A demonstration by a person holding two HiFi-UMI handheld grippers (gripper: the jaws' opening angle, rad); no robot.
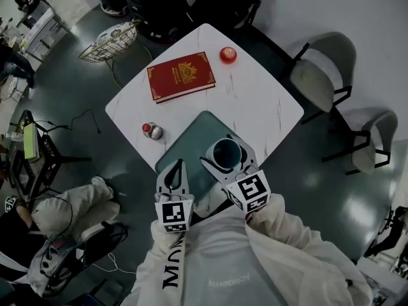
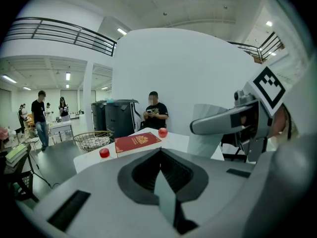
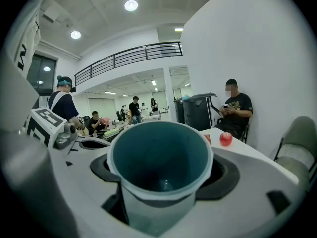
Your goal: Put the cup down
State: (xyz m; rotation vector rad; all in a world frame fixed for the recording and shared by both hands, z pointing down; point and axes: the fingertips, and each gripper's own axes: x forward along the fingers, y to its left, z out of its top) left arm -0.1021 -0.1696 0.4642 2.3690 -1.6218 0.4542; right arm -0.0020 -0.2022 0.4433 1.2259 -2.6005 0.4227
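Observation:
The cup [image 1: 225, 154] is white outside and teal inside, upright and empty. My right gripper [image 1: 227, 152] is shut on it, one jaw on each side, just above the grey-green mat [image 1: 191, 139] at the near corner of the white table [image 1: 255, 101]. In the right gripper view the cup [image 3: 161, 167] fills the space between the jaws. My left gripper [image 1: 179, 166] hovers to the left of the cup over the mat's near edge, with its fingers together and nothing in them. In the left gripper view the cup's white side [image 2: 205, 133] shows at the right.
On the table lie a red book [image 1: 182, 76], a red apple [image 1: 228, 55] and a small red-capped jar [image 1: 152, 131]. Two grey chairs [image 1: 322, 75] [image 1: 373, 145] stand to the right. A wire basket [image 1: 111, 42] sits on the floor beyond, and a person sits behind the table [image 2: 154, 112].

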